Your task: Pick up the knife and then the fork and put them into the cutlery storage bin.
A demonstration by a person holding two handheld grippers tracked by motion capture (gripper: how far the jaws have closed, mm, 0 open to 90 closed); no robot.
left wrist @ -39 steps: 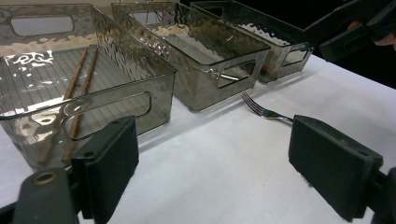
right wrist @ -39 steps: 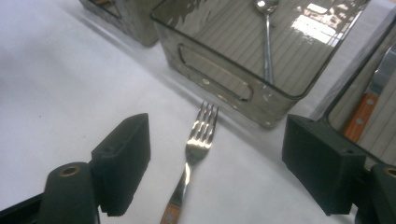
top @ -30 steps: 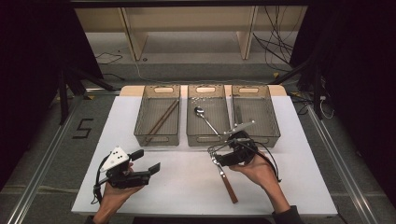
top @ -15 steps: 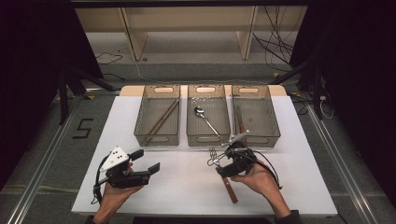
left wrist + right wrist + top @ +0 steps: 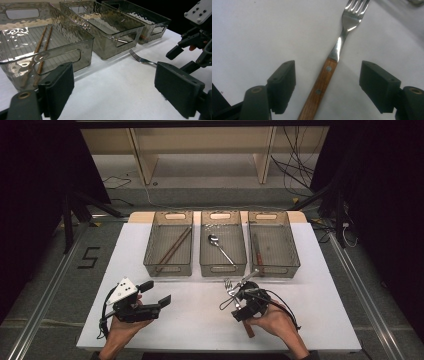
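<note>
Right gripper over fork on table, jaws just closing, straddling wooden handle, pads not touching. Left gripper released, empty, near trays.

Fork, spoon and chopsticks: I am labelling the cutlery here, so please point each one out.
fork (image 5: 325,75), right gripper view, on its wooden handle.
spoon (image 5: 213,239), high view, on its bowl, in the middle bin.
chopsticks (image 5: 175,247), high view, on the middle of the pair, in the left bin.
</note>
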